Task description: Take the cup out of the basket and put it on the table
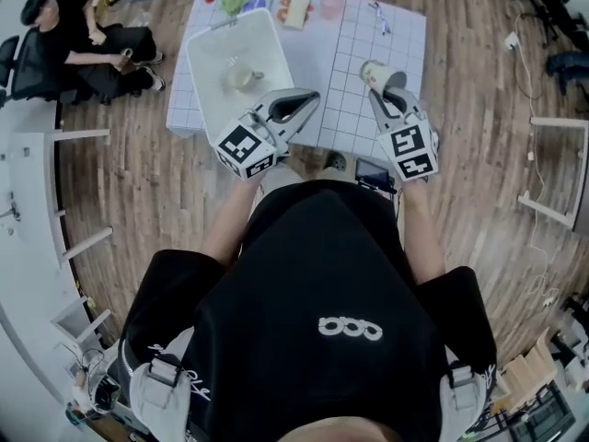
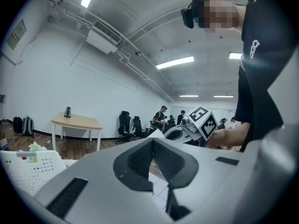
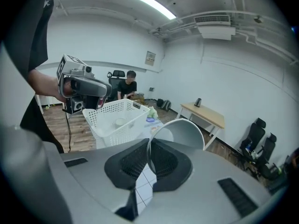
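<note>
White cup [image 3: 183, 131] is pinched by its thin rim in the closed right hand-held gripper [image 3: 150, 149], tilted over the worktop [image 1: 354, 40] beside the basket [image 1: 204, 55]; left hand-held gripper [image 2: 152, 144] closed, empty; risk: the rim pinch lets it pivot or slip at set-down

You hold the pale cup [image 1: 375, 75] tilted, its rim pinched in your right gripper [image 1: 386, 97], above the gridded table [image 1: 340, 55] and right of the white perforated basket [image 1: 274, 40].
</note>
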Demonstrator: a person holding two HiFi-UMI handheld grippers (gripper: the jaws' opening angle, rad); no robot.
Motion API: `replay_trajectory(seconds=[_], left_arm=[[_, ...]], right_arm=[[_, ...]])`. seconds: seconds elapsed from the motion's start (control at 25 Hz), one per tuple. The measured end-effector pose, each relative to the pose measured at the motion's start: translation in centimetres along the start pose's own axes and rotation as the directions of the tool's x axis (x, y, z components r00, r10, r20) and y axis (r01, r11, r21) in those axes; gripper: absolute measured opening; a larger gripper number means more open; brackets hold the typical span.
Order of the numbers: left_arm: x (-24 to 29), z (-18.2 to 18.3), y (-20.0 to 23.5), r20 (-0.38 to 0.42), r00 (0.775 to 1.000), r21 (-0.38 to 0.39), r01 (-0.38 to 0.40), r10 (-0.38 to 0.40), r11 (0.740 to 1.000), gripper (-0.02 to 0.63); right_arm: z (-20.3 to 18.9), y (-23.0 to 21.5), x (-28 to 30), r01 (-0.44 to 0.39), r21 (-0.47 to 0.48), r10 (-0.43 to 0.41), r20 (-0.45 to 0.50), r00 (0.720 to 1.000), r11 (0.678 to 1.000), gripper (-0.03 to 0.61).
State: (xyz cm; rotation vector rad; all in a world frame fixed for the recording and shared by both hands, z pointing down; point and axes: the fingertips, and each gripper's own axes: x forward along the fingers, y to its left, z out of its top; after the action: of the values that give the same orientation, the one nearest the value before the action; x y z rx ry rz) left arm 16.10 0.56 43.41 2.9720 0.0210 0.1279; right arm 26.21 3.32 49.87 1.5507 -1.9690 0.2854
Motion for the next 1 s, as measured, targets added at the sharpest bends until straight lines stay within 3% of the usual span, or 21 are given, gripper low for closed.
replay_trajectory(seconds=[0.32, 0.6, 1.0], left_arm=[[6.7, -1.2, -4.1, -0.011, 0.998, 0.000, 0.066, -0.066, 0.998, 0.008], [9.5, -2.3, -6.1, -0.026, 0.994, -0.015, 0.101, -0.102, 0.995, 0.008], [10.4, -3.0, -5.2, -0.031, 0.997, -0.029, 0.074, -0.075, 0.997, 0.008]], right_arm=[[-7.4, -4.4, -4.6, 0.055, 0.071, -0.051, -0.051, 0.997, 0.996, 0.031], [-10.8, -6.3, -5.1, 0.064, 0.088, -0.057, -0.084, 0.995, 0.994, 0.031], [-14.6, -8.3, -1.1, 0.001, -0.033, -0.009, -0.228, 0.974, 0.999, 0.031]])
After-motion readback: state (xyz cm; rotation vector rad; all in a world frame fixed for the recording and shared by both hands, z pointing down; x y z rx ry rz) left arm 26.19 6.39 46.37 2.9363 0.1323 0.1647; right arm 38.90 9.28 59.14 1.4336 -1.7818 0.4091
